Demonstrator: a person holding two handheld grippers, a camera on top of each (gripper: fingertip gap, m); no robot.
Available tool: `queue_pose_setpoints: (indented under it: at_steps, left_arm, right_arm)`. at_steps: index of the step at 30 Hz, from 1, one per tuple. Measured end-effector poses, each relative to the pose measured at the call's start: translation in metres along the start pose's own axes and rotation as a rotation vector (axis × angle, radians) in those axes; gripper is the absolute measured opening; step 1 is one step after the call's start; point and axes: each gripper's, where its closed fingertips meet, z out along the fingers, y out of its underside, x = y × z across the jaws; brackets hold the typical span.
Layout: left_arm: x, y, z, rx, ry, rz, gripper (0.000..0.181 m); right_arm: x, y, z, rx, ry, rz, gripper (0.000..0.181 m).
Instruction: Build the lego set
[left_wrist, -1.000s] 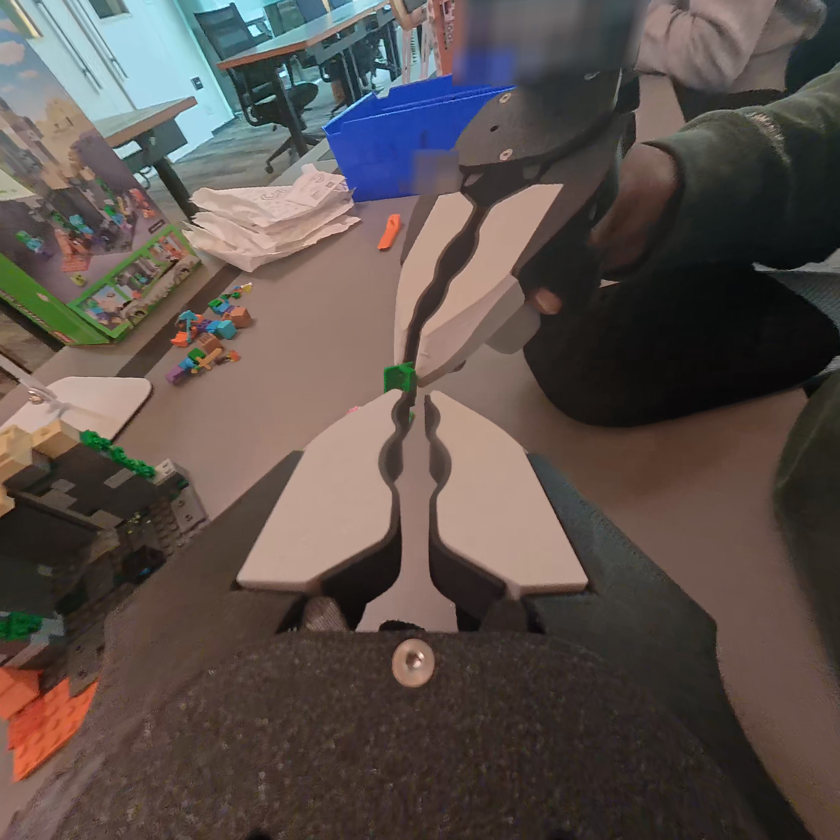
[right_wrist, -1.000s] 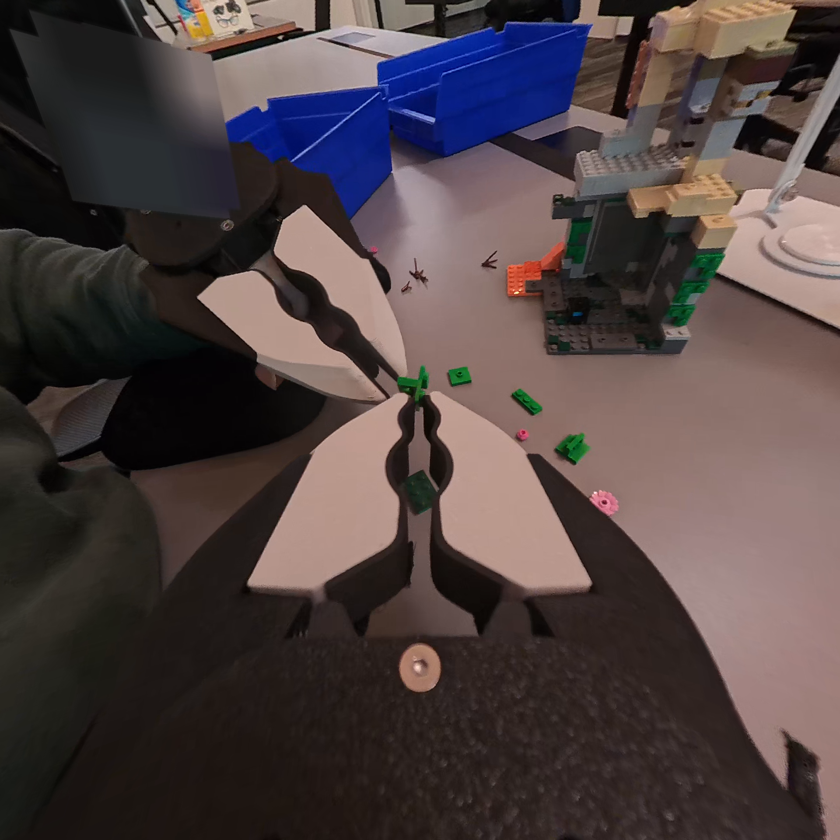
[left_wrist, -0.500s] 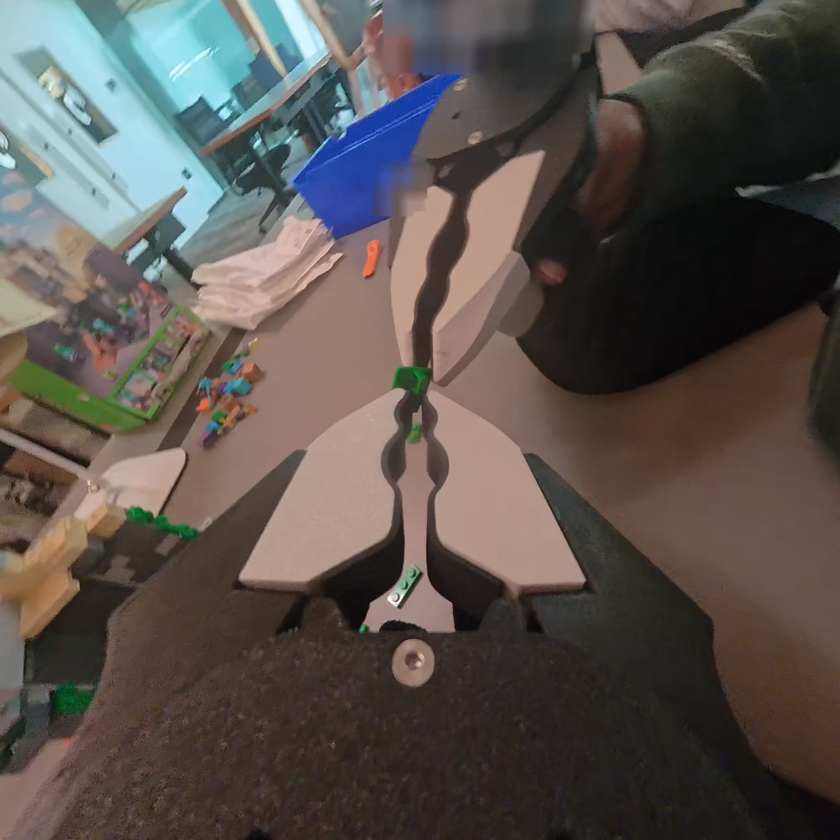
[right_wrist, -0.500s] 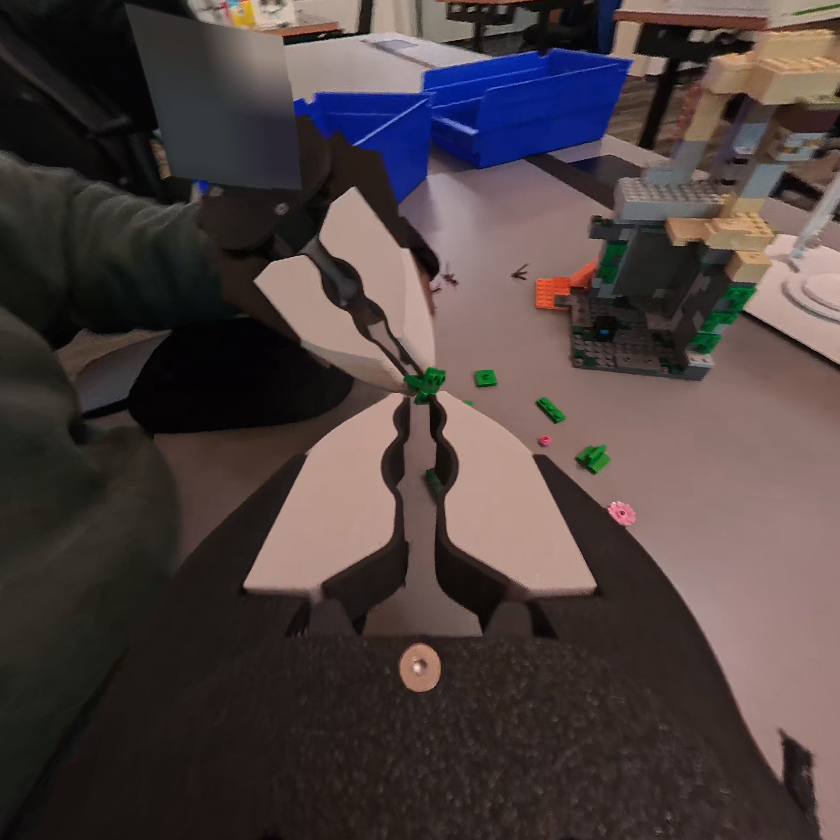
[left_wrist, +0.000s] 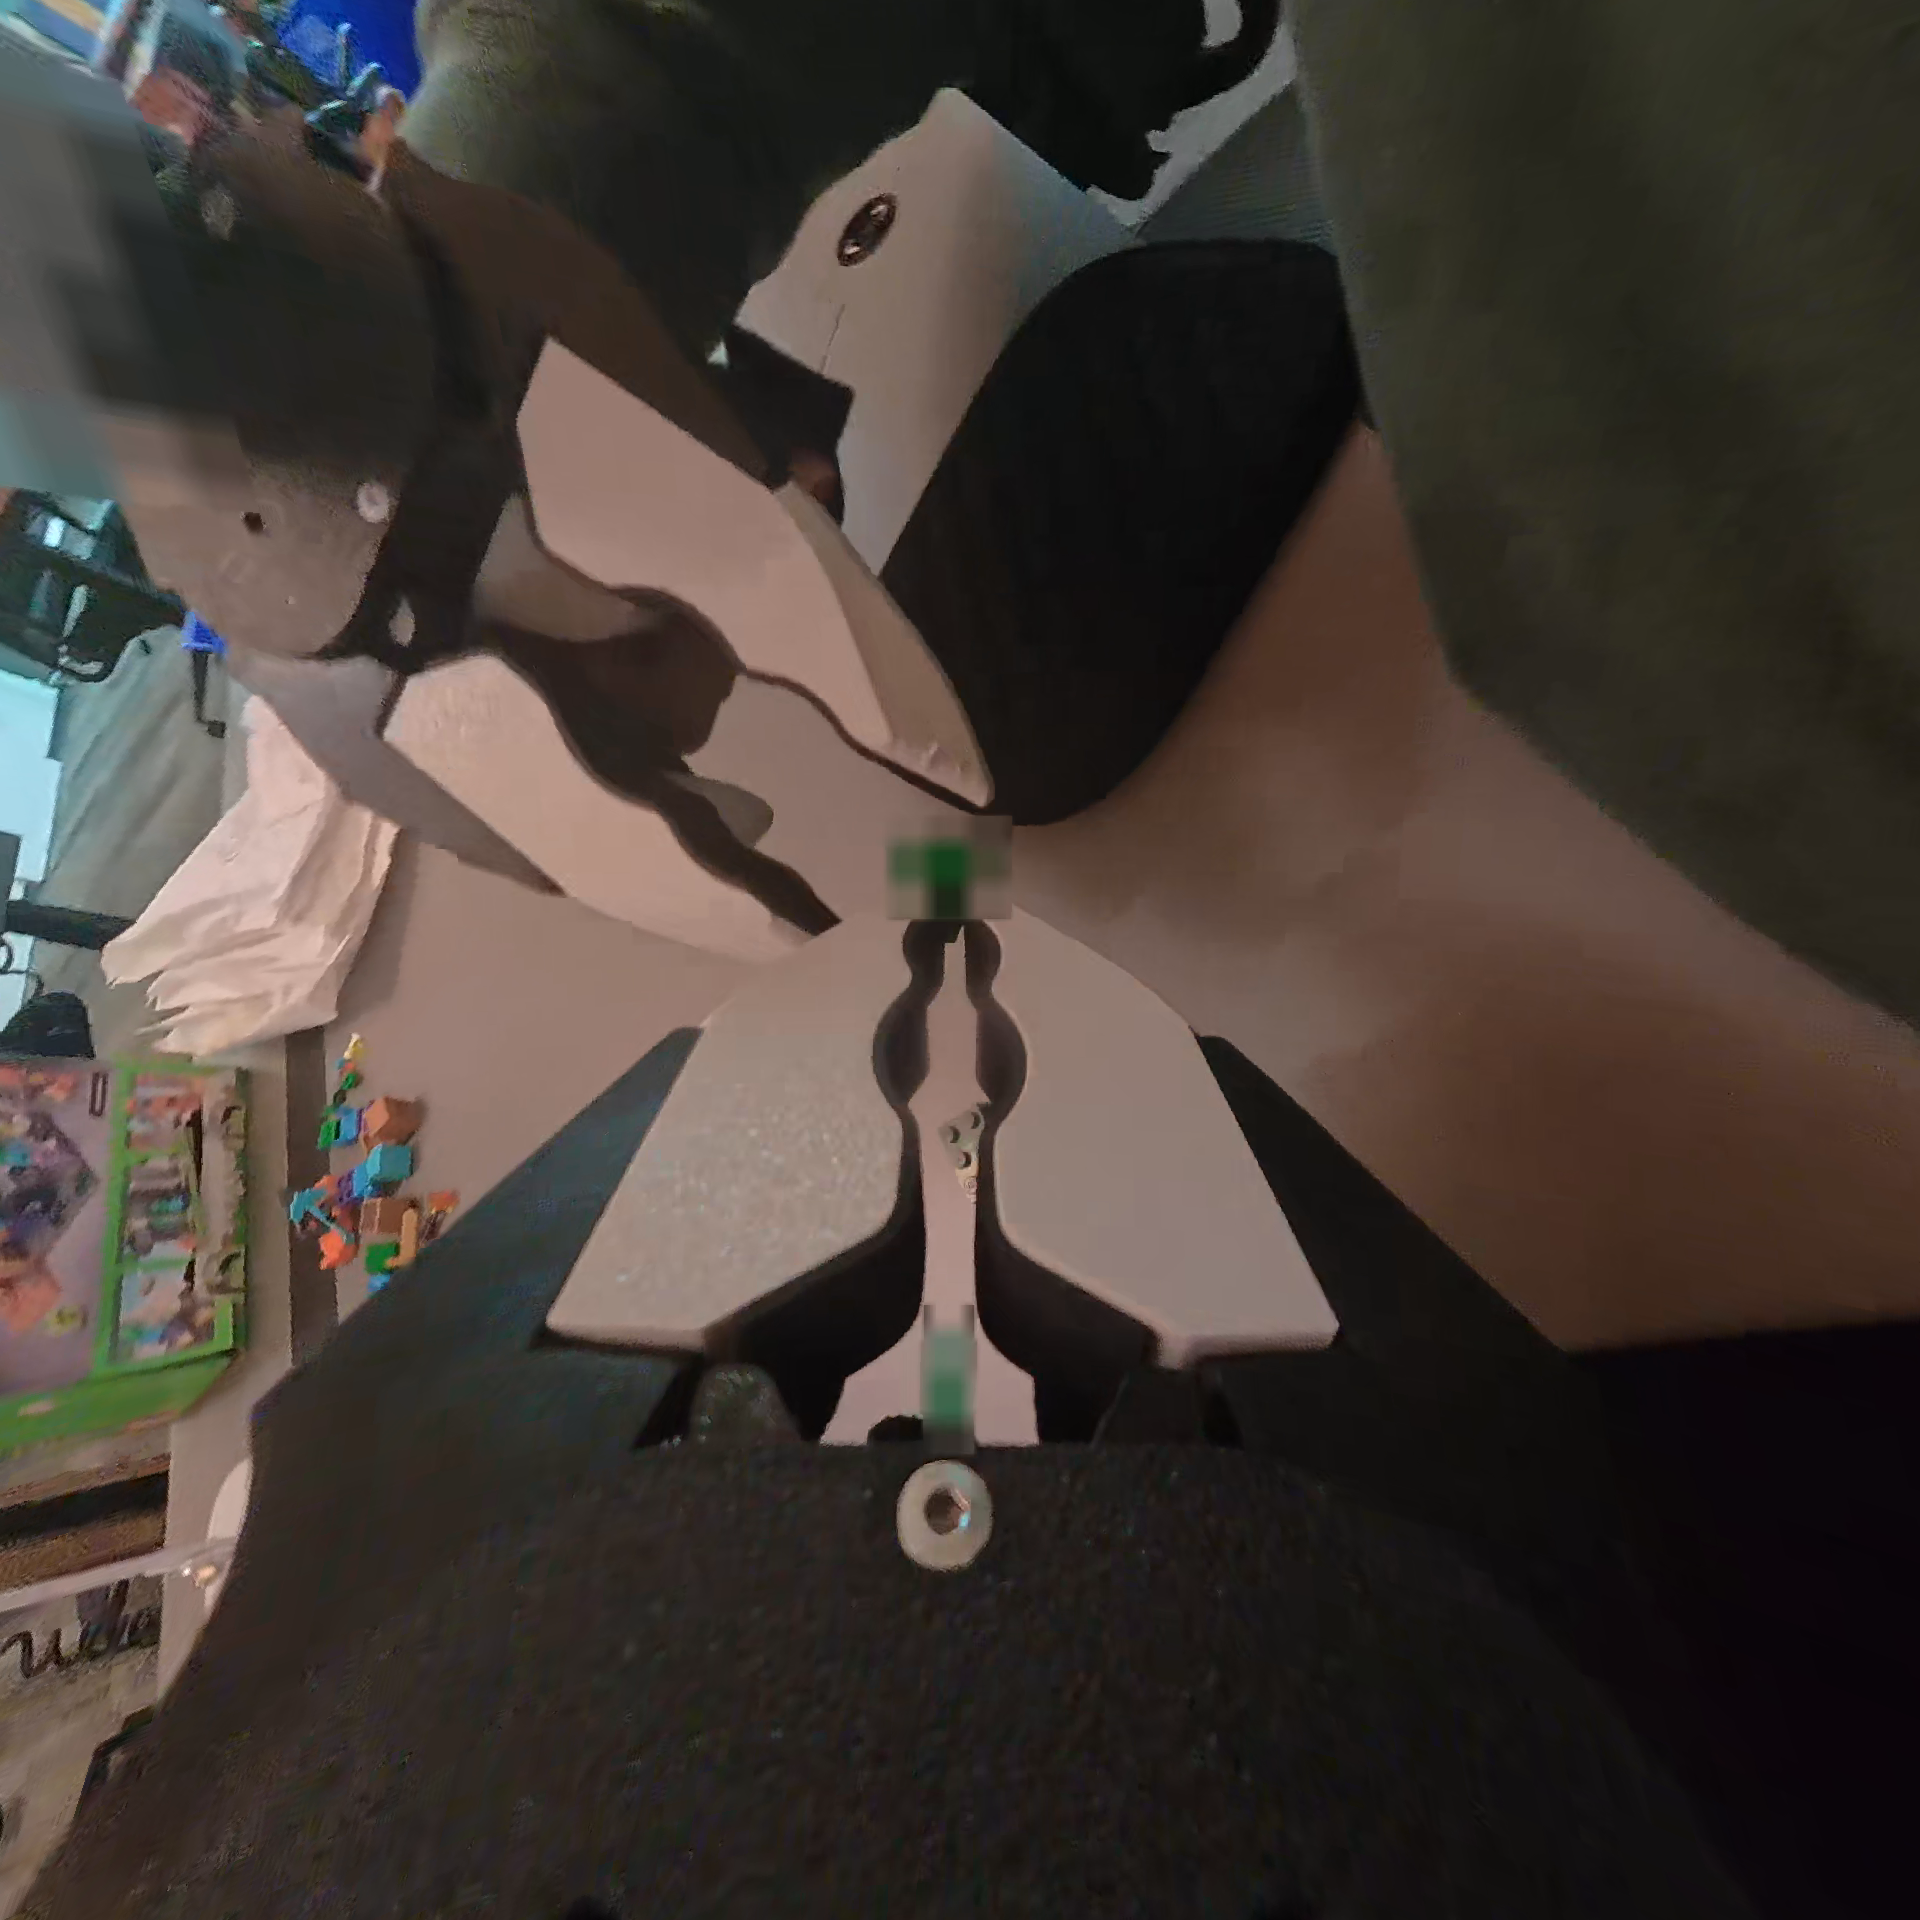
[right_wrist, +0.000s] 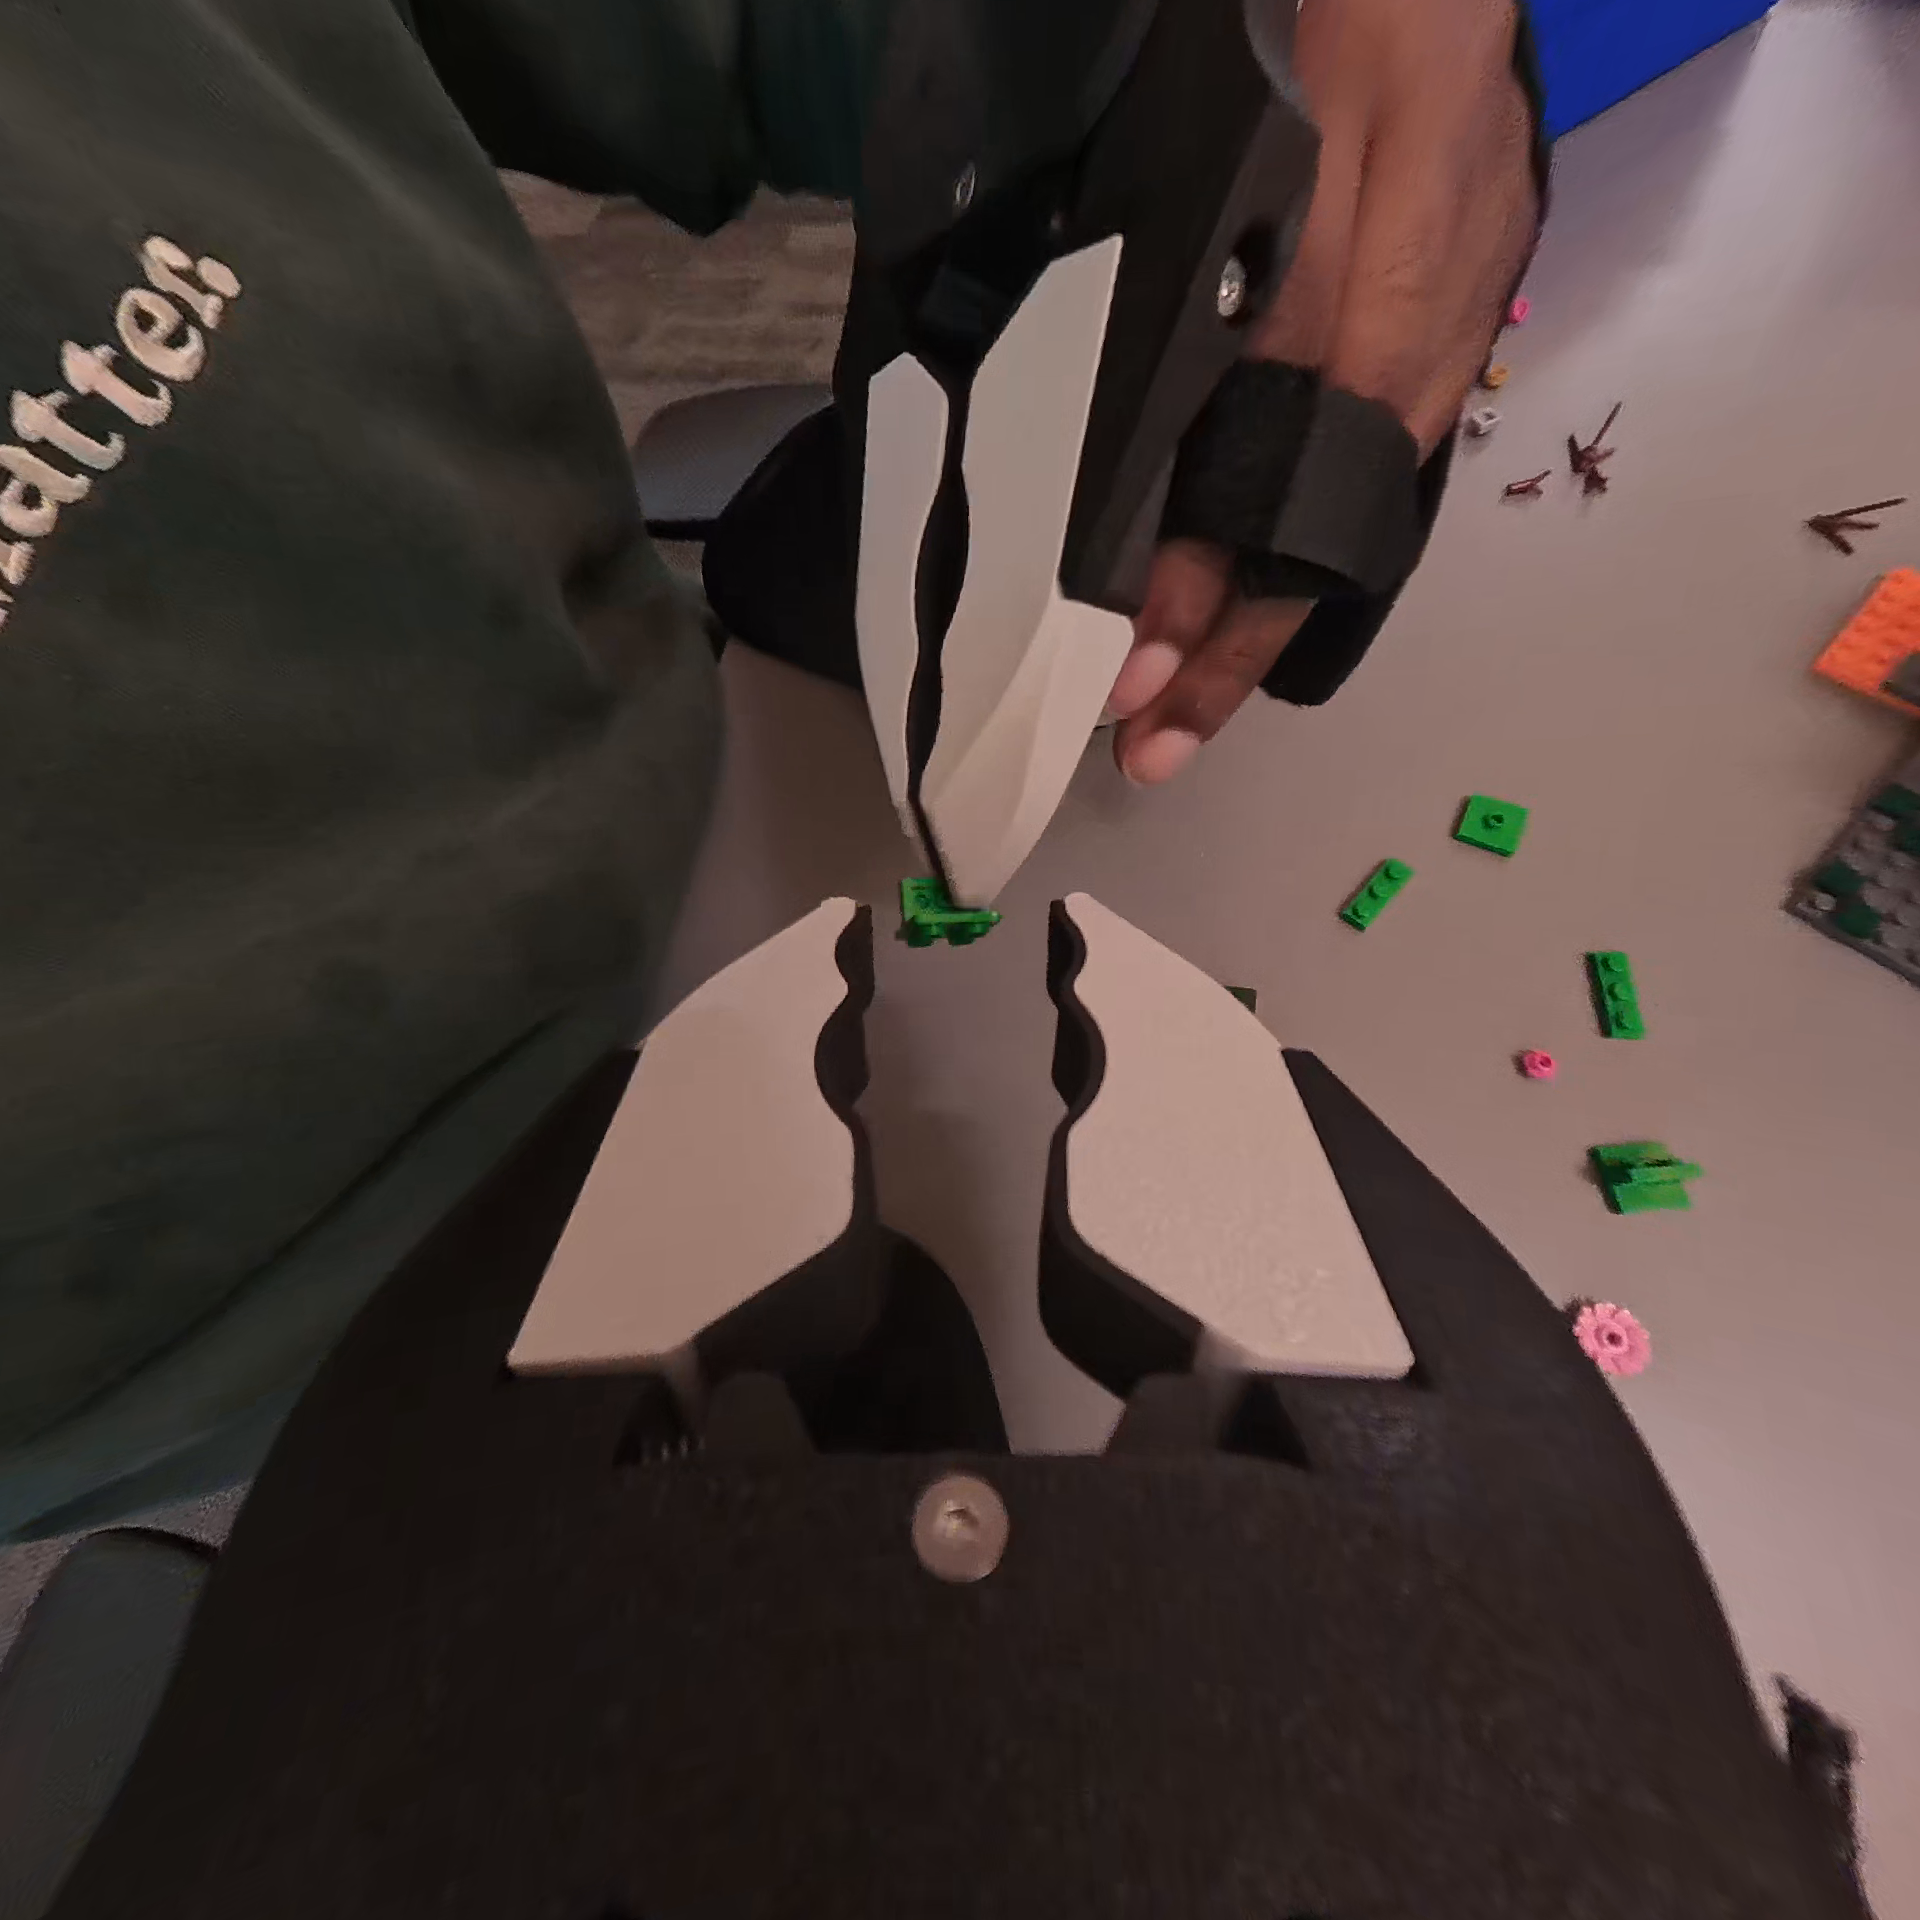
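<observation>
Here, left gripper (right_wrist: 940, 894), white fingers (right_wrist: 1013, 582) clenched on small green lego piece (right_wrist: 940, 914) above grey surface (right_wrist: 1351, 727). Right gripper (right_wrist: 954, 914), fingers released, flanking piece. Loose green plates (right_wrist: 1377, 894) at three o'clock.

Grey counter (right_wrist: 1558, 727) carries loose green plates (right_wrist: 1492, 825), a pink flower piece (right_wrist: 1610, 1338), brown twig bits (right_wrist: 1590, 457) and an orange plate (right_wrist: 1875, 634); a white paper pile (left_wrist: 260, 914), colourful bricks (left_wrist: 369, 1184) and the set box (left_wrist: 114, 1236) too.
</observation>
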Motion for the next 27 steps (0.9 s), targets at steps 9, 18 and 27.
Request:
queue_pose_setpoints:
  at_steps: [9,18,27]
  left_arm:
    - [-0.014,0.012,0.000,0.026,-0.041,-0.166,0.006]
    - [-0.005,0.081,0.021,-0.217,-0.049,-0.631,0.032]
    - [0.009,0.100,0.040,-0.356,0.058,-0.735,0.016]
  right_arm:
    - [0.017,0.005,0.000,0.135,0.105,0.054,0.018]
    - [0.050,0.020,-0.022,0.333,0.331,0.108,0.017]
    - [0.052,0.026,-0.021,0.335,0.378,0.062,0.017]
